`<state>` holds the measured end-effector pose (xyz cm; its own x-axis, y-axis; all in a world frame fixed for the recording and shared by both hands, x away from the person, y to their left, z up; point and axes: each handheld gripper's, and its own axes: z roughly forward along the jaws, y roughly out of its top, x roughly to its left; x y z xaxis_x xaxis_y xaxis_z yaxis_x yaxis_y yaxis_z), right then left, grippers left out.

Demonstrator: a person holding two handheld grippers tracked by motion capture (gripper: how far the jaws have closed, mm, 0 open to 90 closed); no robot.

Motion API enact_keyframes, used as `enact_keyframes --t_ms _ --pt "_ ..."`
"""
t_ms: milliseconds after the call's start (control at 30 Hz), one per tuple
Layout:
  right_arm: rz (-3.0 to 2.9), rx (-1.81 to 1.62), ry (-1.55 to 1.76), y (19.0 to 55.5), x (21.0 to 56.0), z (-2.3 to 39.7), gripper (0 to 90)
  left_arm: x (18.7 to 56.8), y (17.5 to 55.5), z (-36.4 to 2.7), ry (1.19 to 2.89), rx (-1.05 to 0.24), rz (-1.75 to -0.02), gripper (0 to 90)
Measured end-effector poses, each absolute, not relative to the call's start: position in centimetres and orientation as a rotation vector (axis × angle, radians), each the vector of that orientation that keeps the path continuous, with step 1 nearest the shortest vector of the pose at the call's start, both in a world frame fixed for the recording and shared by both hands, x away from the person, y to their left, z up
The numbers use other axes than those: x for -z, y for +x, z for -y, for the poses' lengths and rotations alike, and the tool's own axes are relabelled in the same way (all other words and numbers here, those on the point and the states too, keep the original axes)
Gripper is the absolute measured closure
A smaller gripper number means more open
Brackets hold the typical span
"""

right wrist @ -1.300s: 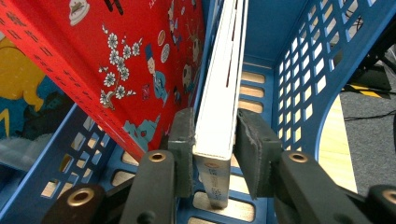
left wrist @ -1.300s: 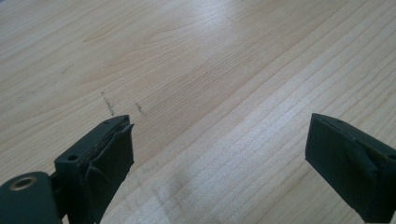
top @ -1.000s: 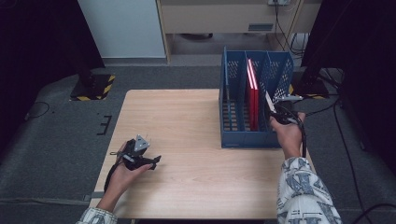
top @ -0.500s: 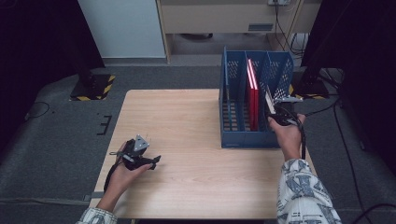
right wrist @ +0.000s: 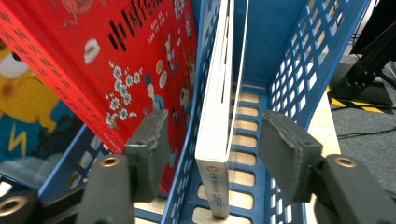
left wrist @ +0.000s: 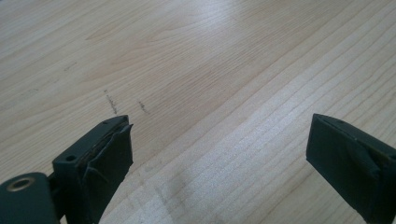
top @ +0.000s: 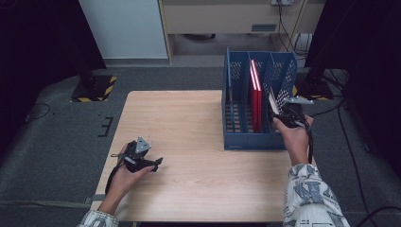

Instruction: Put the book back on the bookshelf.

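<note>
A blue slotted file rack [top: 255, 140] stands at the table's right side. A red picture book [top: 256, 94] stands upright in its middle slot. A thin white book [top: 273, 103] leans in the rightmost slot. My right gripper [top: 284, 116] is at that book's near top corner. In the right gripper view the white book [right wrist: 215, 93] stands between the jaws of my right gripper [right wrist: 215, 125]. Those jaws have just been opening and neither pad touches it. The red book [right wrist: 116, 56] is to its left. My left gripper [top: 153, 164] rests open on the table, and its jaws [left wrist: 219, 149] hold nothing.
The wooden table [top: 189, 118] has bare surface left of the rack. The rack's perforated right wall [right wrist: 308, 60] is close beside my right jaw. A white cabinet [top: 125, 28] and black stands with hazard-striped bases [top: 94, 87] are on the floor beyond.
The right hand has barely shifted at the rack, and the white book stays leaning in its slot. The left hand has not moved.
</note>
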<state>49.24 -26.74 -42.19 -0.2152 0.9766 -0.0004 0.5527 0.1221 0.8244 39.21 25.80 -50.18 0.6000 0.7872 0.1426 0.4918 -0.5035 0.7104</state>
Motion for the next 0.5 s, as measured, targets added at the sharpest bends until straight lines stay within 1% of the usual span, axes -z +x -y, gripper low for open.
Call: enact_keyframes --t_ms 200,367,500 --pt "-1.814 -1.015 1.472 48.95 41.91 26.99 32.4 50.22 39.25 -25.84 2.195 -0.606 -1.008 6.2" --pt "-1.822 -1.042 1.452 48.72 41.69 27.02 28.6 50.22 39.25 -25.86 2.194 -0.606 -1.010 6.1" --pt "-1.825 -1.066 1.447 48.50 41.50 26.96 22.7 50.23 39.25 -25.86 2.189 -0.607 -1.013 6.1"
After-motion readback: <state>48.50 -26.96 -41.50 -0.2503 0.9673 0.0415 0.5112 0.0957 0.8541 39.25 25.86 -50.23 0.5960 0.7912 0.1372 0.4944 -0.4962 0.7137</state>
